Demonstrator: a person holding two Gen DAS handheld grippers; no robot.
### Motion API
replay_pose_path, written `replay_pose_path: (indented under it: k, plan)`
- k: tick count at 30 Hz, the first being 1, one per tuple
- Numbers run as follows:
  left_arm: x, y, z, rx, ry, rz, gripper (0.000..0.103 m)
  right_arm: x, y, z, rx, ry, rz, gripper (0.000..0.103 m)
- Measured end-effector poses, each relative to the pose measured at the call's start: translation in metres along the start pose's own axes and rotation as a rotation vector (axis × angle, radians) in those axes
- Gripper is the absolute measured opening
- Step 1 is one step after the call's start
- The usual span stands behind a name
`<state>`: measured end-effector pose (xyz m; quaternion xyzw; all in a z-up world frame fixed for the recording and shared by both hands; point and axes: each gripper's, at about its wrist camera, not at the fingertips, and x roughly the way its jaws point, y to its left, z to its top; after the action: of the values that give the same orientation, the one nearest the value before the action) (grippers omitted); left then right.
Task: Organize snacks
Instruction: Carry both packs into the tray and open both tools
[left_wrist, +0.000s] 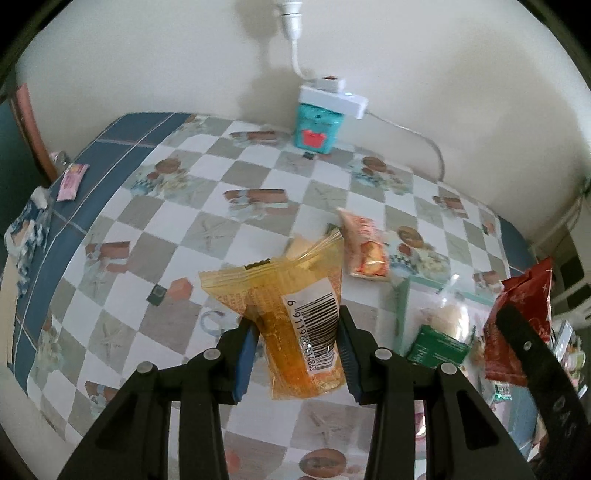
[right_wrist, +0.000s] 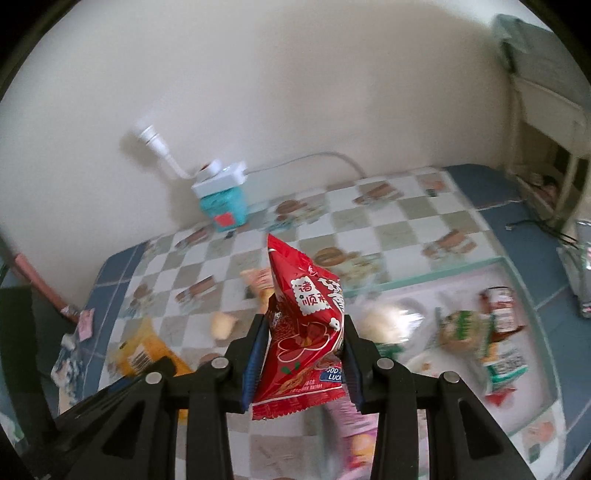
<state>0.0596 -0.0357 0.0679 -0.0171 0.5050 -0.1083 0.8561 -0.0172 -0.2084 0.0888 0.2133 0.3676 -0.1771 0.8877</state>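
While the left gripper (left_wrist: 299, 354) is clamping an orange transparent packet (left_wrist: 295, 314) and the right gripper (right_wrist: 303, 354) a red foil packet (right_wrist: 303, 332), the shallow mint-rimmed tray (right_wrist: 424, 271) is lying rightward, nearer the right.

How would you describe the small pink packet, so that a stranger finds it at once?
Start at the checked tablecloth and follow it to its blue border on the far left of the left wrist view. There lies the small pink packet, flat and alone. It is the only pink wrapper on that border, far from the other snacks.

Both wrist views look steeply down, close over the checkered table (left_wrist: 258, 229) — sharing its teal box (left_wrist: 316, 129) by the wall.
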Motion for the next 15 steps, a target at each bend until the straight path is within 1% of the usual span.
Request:
replay_pose_path:
  k: [4, 7, 9, 15]
  plan:
    - [-0.003, -0.019, -0.006, 0.043, -0.003, -0.023, 0.043, -0.007, -0.029, 0.006, 0.056, -0.013, -0.046, 0.041]
    - [-0.004, -0.036, -0.012, 0.078, 0.002, -0.066, 0.043, -0.013, -0.052, 0.007, 0.09, -0.024, -0.09, 0.041]
    - [-0.004, -0.046, -0.017, 0.1, 0.003, -0.081, 0.043, -0.016, -0.068, 0.008, 0.122, -0.027, -0.122, 0.041]
    - [-0.005, -0.081, -0.03, 0.186, 0.0, -0.118, 0.043, -0.023, -0.116, 0.004, 0.22, -0.008, -0.217, 0.041]
